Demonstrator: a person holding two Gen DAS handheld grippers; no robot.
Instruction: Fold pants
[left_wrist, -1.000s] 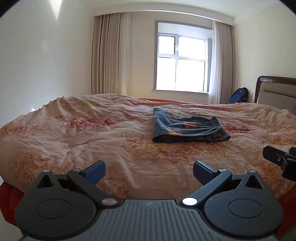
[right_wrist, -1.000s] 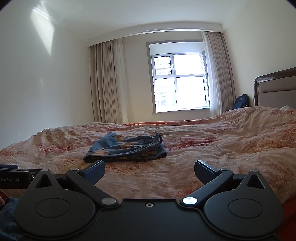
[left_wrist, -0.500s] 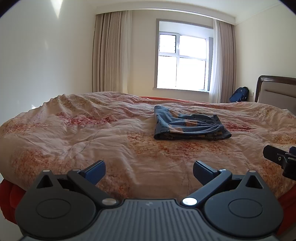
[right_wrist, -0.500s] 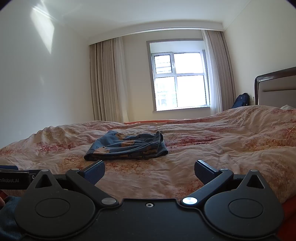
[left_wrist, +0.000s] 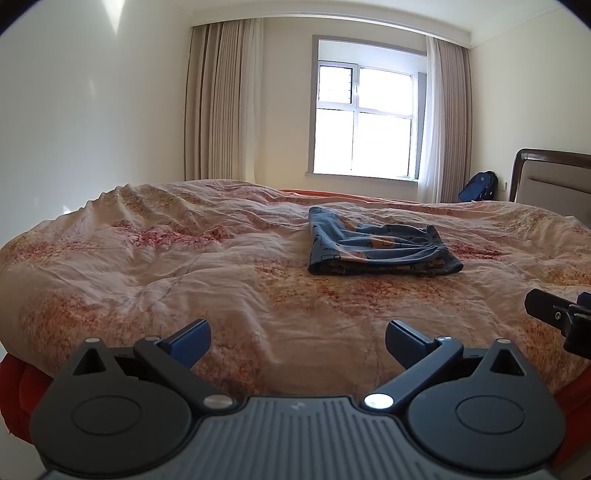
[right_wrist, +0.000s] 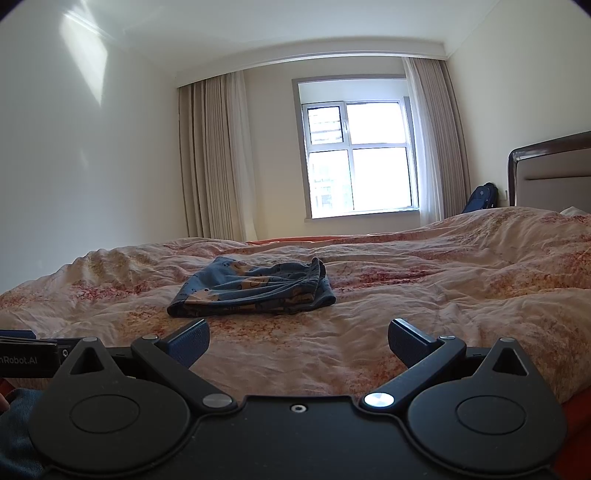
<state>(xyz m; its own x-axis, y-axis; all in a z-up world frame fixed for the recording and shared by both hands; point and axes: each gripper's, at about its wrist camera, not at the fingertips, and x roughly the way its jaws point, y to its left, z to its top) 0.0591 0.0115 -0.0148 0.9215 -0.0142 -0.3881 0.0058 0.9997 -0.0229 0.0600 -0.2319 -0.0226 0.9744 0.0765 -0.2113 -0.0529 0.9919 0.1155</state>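
Left wrist view: the left gripper (left_wrist: 297, 341) is hovering over the near edge of the bed (left_wrist: 147, 280), fingers spread, gripping nothing. Right gripper (right_wrist: 298, 341) is likewise hanging released and empty. Farther in, the pants (left_wrist: 376, 249) are lying mid-bed as a compact folded bundle. Folding is looking essentially complete; little appears to be remaining.

Each gripper, left gripper (left_wrist: 297, 339) and right gripper (right_wrist: 298, 339), has black linkage arms, blue-padded fingers (left_wrist: 191, 341), silver pivot screws (left_wrist: 373, 400) and round black hubs; white "nRobot.AI" lettering (right_wrist: 18, 360) marks one side
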